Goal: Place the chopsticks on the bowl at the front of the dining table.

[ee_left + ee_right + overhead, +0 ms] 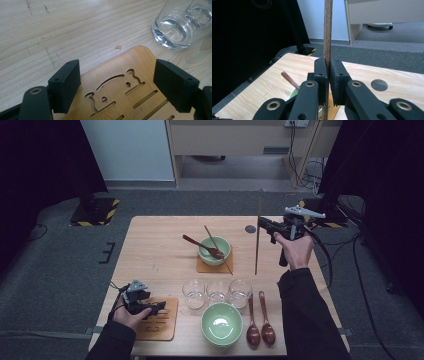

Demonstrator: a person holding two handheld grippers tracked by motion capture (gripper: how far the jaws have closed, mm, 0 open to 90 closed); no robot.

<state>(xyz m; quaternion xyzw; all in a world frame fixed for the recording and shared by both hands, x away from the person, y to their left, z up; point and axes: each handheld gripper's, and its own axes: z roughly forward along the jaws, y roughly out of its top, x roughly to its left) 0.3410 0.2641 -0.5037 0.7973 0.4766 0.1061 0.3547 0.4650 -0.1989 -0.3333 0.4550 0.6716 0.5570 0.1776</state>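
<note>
Chopstick [257,237] work is the job here: the right gripper [263,225] pinches one dark wooden stick, jaws closed tight on it, and holds it upright above the far right part of the table [160,235], clear of the wood. In the right gripper view the stick [327,30] runs straight up between the two black pads.

Nearest the person, an empty green bowl [221,322] sits at the table's front edge with two dark wooden spoons [260,327] just to its right. Left of the bowl lies a slotted bamboo mat [167,320], and the left gripper [159,308] rests low over it with its jaws wide apart, holding nothing; in the left gripper view the mat [130,90] lies between the spread jaws. Behind the bowl stand three clear glasses [216,292] in a row.

Farther back, a second green bowl [214,251] sits on a small coaster [202,267], with a wooden spoon [202,246] in it and the other chopstick [218,249] lying slanted across it.

Likely the held stick goes to join its mate. To do that well, keep the grip firm, tilt the stick flat before lowering, and bring it down slowly beside the bowl so its lower end does not knock the rim or the glasses.
</note>
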